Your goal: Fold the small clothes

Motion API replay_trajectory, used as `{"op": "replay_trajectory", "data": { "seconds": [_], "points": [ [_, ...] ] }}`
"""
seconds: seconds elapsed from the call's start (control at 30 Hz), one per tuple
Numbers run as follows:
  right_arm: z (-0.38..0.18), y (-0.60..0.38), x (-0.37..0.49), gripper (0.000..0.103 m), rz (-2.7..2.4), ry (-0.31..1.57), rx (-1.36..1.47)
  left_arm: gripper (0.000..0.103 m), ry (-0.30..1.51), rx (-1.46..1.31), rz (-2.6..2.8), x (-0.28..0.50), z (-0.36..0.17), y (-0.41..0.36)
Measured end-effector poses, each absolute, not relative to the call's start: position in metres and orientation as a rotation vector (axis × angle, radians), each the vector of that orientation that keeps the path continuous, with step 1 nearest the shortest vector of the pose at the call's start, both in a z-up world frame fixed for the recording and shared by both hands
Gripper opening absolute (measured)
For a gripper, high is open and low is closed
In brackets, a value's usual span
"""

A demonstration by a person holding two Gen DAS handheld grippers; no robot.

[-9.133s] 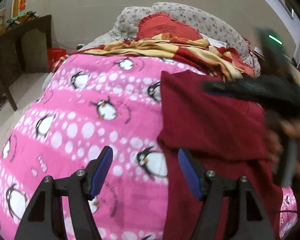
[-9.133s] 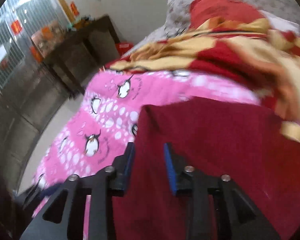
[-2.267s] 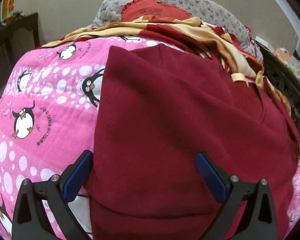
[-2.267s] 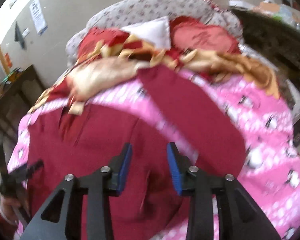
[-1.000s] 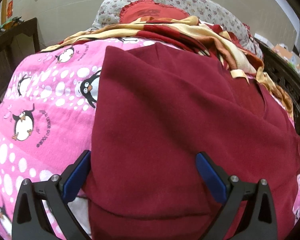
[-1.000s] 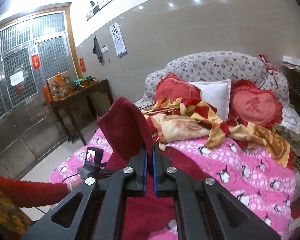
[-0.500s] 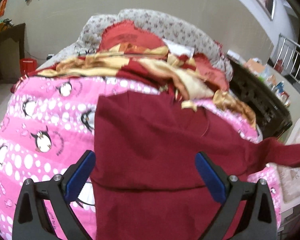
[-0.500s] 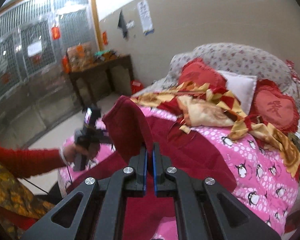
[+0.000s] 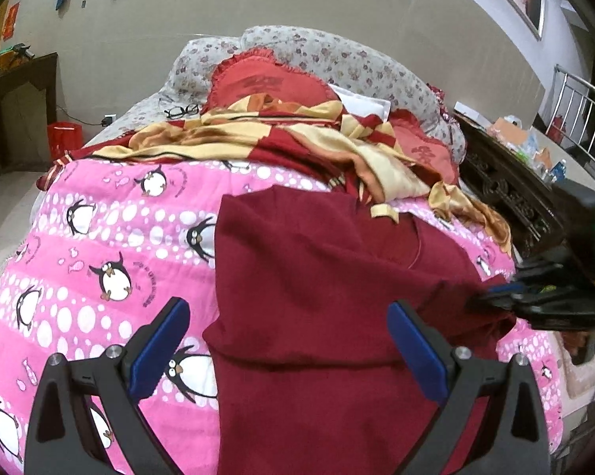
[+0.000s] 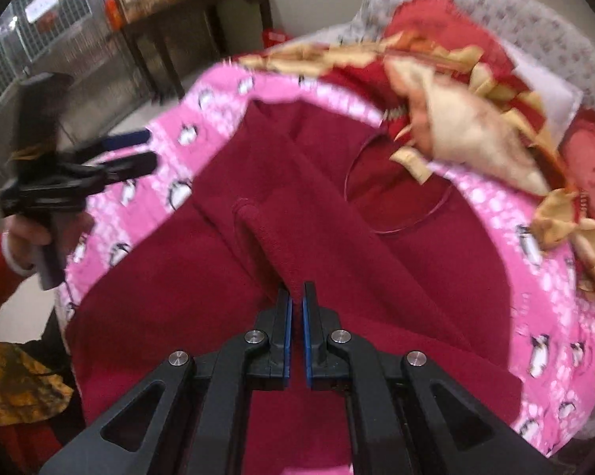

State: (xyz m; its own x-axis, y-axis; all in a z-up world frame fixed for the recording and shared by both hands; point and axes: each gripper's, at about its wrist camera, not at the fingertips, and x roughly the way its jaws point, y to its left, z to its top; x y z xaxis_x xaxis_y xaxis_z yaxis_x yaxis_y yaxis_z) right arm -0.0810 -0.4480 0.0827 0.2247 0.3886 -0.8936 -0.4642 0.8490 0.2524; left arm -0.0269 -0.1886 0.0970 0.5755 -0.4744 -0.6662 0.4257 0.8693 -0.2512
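1. While the right tongs (image 10: 296, 301) sit nearest in their own view, their blue pads are pinched almost together on a ridge of the dark red garment (image 10: 297, 245), which looks like a sleeve drawn across the body.
2. Just ahead, the left tongs (image 9: 287, 340) hang wide apart over the garment's near part and grip nothing.
3. Beyond both, the garment lies spread on the pink penguin blanket (image 9: 99, 245), its left side apparently already turned in along a straight edge and its neckline toward the far end.
4. By my reading, the fold is at an early-to-middle stage: one side looks done, the right sleeve is being brought over but not yet laid flat, and the lengthwise folds are not yet made.
5. Farther off, a red-and-gold quilt (image 9: 297, 134) touches the collar, with a red cushion (image 9: 269, 83) behind it.
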Motion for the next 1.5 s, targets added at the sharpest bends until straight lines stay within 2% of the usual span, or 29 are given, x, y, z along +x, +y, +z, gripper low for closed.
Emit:
{"op": "replay_trajectory", "data": {
  "seconds": [0.23, 0.3, 0.53, 0.67, 0.9, 1.43, 1.5],
  "points": [
    [0.03, -0.44, -0.034, 0.02, 0.372, 1.234, -0.172, 0.102, 0.824, -0.033, -0.556, -0.026, 0.079, -0.218],
    [0.025, -0.449, -0.029, 0.026, 0.301, 1.208, -0.1, 0.102, 0.837, -0.034, -0.556, -0.023, 0.075, -0.229],
    [0.054, -0.489, -0.068, 0.037, 0.258, 1.084, 0.186, 0.102, 0.867, -0.025, -0.565, -0.015, 0.059, -0.263],
    [0.08, -0.503, -0.105, 0.042, 0.253, 1.008, 0.208, 0.102, 0.866, -0.007, -0.565, -0.015, 0.055, -0.274],
    [0.086, -0.53, -0.156, 0.044, 0.192, 0.986, 0.259, 0.102, 0.865, 0.006, -0.573, -0.012, 0.052, -0.287],
    [0.048, -0.601, -0.246, 0.044, 0.011, 1.047, 0.472, 0.102, 0.903, 0.047, -0.585, 0.001, 0.026, -0.329],
    [0.045, -0.607, -0.252, 0.044, -0.005, 1.044, 0.498, 0.097, 0.914, 0.056, -0.601, 0.003, 0.022, -0.337]
  ]
}}
